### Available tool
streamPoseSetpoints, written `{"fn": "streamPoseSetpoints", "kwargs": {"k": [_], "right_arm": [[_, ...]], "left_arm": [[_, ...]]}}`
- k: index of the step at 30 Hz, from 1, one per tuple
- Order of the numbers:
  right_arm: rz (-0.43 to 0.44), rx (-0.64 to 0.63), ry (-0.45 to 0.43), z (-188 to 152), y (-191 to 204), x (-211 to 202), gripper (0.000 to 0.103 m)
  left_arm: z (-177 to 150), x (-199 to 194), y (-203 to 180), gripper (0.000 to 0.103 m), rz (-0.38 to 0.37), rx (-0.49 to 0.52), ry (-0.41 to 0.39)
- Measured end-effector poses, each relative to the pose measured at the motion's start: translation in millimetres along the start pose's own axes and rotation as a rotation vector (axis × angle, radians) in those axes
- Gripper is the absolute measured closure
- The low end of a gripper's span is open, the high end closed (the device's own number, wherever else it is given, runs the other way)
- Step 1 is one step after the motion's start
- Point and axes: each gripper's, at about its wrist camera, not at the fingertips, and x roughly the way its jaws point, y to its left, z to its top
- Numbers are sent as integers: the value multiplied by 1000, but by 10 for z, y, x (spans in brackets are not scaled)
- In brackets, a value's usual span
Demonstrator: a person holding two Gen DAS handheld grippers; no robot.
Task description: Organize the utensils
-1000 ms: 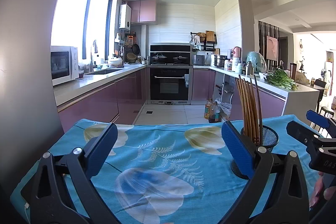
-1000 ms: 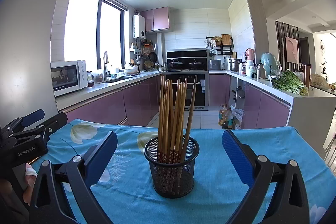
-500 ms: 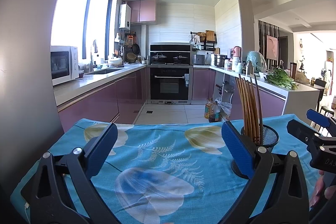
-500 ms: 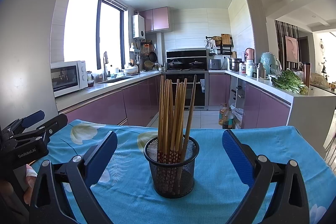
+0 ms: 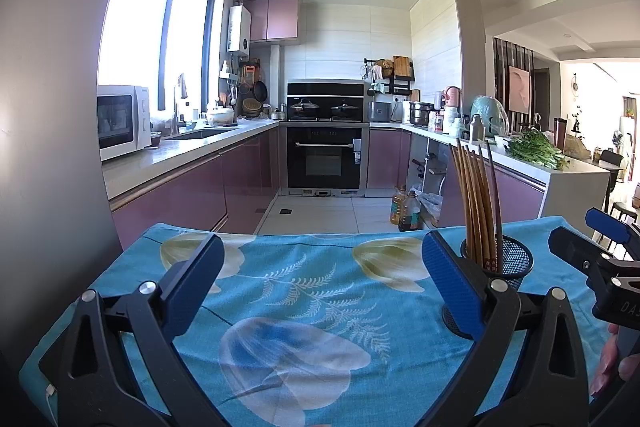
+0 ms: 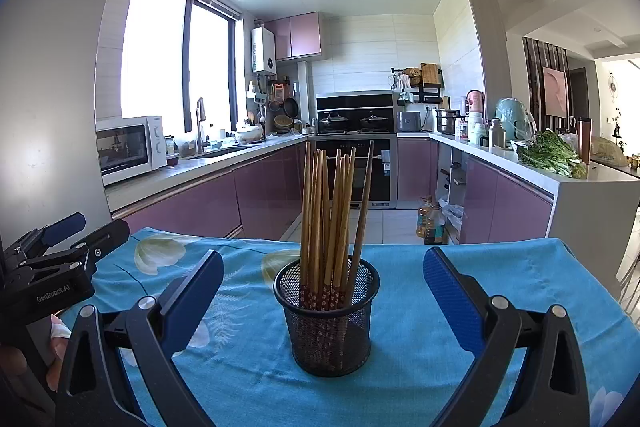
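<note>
A black mesh cup [image 6: 327, 315] stands upright on the blue floral tablecloth [image 6: 412, 311], holding several wooden chopsticks [image 6: 328, 211] upright. My right gripper [image 6: 323, 291] is open and empty, with the cup between and just beyond its blue pads. In the left wrist view the cup [image 5: 506, 263] and chopsticks [image 5: 476, 207] sit behind the right finger. My left gripper [image 5: 318, 277] is open and empty over bare cloth, to the left of the cup. Each gripper shows at the edge of the other's view.
The cloth-covered table [image 5: 304, 307] ends at a far edge facing a kitchen floor [image 5: 320, 211]. Purple cabinets line both sides, with an oven [image 5: 326, 155] at the back. A grey wall or fridge side [image 5: 48, 147] stands close on the left.
</note>
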Motion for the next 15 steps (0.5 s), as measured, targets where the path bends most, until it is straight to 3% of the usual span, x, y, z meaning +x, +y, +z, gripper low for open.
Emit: {"fn": "streamPoseSetpoints", "kwargs": {"k": [15], "right_arm": [[1, 6, -1, 0, -10, -1, 6]], "left_arm": [[-13, 3, -5, 5, -1, 1, 5]]}}
